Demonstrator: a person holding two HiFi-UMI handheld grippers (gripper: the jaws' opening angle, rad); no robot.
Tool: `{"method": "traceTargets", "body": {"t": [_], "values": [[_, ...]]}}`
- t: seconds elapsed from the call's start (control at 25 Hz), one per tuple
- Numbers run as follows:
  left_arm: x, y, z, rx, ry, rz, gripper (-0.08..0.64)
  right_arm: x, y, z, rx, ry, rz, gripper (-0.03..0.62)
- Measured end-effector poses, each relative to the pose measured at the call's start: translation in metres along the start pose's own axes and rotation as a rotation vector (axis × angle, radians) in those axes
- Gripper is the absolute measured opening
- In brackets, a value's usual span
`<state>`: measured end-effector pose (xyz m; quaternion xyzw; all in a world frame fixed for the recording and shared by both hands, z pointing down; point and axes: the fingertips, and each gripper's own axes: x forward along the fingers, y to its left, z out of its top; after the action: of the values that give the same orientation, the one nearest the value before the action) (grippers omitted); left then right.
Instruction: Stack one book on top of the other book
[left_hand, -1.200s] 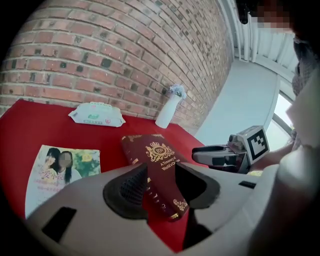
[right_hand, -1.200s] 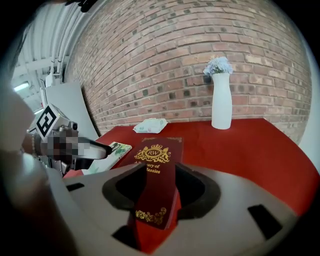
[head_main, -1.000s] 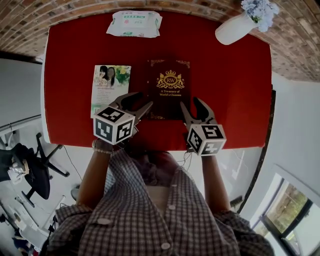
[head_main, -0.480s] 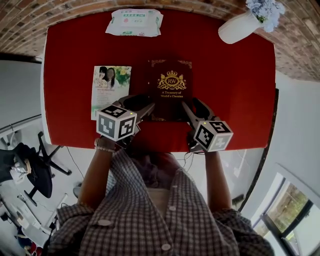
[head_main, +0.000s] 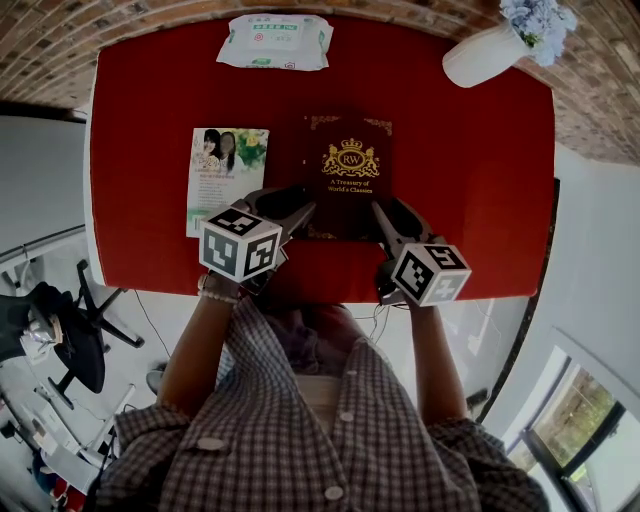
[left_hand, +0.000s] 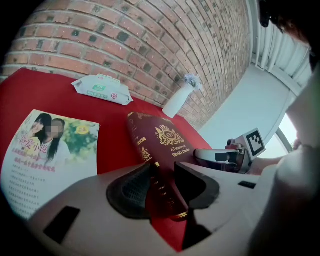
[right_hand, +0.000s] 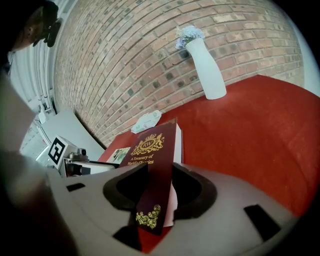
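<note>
A thick dark red book with gold print lies mid-table on the red table. A thin photo-cover booklet lies flat to its left, a small gap between them. My left gripper is at the red book's near left corner; in the left gripper view the spine sits between the pads, which touch it. My right gripper is at the near right corner, and the cover and page edge are pinched between its jaws. Both pairs of jaws have just been closing on the book.
A pack of wipes lies at the table's far edge. A white vase with pale flowers stands at the far right against the brick wall. The table's near edge runs just under both grippers. An office chair stands on the floor at left.
Both grippers have rolled from lying flat to standing on edge. Their jaws have slid over the red book's near corners and narrowed onto it. The booklet has not moved.
</note>
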<state>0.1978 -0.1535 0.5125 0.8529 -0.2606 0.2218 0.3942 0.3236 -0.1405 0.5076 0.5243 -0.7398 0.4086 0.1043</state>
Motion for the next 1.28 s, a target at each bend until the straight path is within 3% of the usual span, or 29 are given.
{"method": "traceTargets", "body": {"t": [0.6,1.28], "values": [[-0.034,-0.002,0.021,0.004,-0.079,-0.028,0.144,-0.009,0.033,0.021,-0.012,-0.065,-0.003,0.156],[-0.110,0.036,0.024,0.010,-0.145,0.024,0.138,0.015,0.113,0.015,-0.026,-0.060,0.030,0.156]]}}
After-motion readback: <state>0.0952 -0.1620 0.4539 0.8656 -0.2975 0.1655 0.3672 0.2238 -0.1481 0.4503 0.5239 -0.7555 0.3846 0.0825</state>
